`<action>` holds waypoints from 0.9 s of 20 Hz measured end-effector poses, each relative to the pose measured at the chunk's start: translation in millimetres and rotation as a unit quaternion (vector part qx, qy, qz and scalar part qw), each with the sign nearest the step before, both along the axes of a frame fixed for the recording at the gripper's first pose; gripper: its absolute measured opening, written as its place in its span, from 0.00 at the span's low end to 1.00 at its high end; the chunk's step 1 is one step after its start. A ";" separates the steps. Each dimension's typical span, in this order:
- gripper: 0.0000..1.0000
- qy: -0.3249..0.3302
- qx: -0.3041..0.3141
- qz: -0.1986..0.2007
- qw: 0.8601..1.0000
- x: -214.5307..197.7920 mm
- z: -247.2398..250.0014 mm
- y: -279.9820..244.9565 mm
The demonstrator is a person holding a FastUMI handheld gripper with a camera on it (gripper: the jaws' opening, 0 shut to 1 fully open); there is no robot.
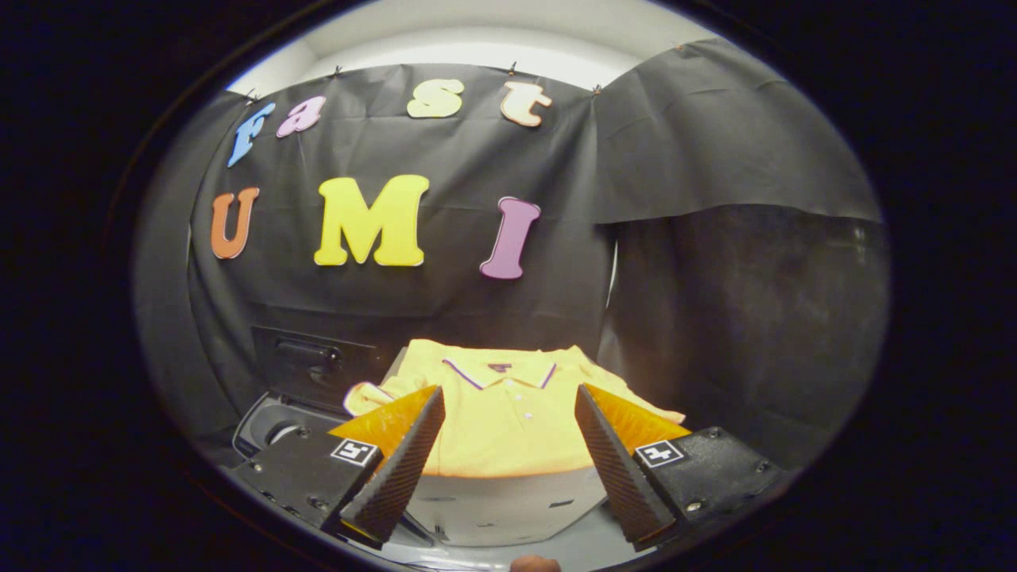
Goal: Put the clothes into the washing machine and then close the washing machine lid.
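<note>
Just ahead of the gripper [508, 453]: yellow polo shirt [496, 413] lies flat on a white block [508, 500] | gripper: spread wide, empty | beyond left finger: washing machine [274, 421], lid [314, 365] apparently raised | progress judged: nothing loaded; grasp, loading, lid closing remain.

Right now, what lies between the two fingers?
In the gripper view, the open gripper frames the yellow polo shirt, folded on a pale grey surface just ahead. Neither finger touches it. The washing machine opening lies beside the shirt.
</note>
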State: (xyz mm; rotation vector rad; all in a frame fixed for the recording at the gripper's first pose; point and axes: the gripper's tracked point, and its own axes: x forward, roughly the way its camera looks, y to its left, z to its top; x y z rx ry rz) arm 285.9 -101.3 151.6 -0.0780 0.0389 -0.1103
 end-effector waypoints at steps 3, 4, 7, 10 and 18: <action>1.00 0.019 0.002 -0.001 1.000 31.2 -1.6 -10.7; 1.00 0.027 0.000 -0.002 1.000 40.5 -3.5 -13.9; 1.00 0.052 -0.011 0.002 0.999 66.8 -12.1 -21.1; 1.00 0.087 -0.008 0.008 0.996 90.2 -26.4 -24.5; 1.00 0.164 -0.002 0.008 0.986 135.5 -53.7 -37.1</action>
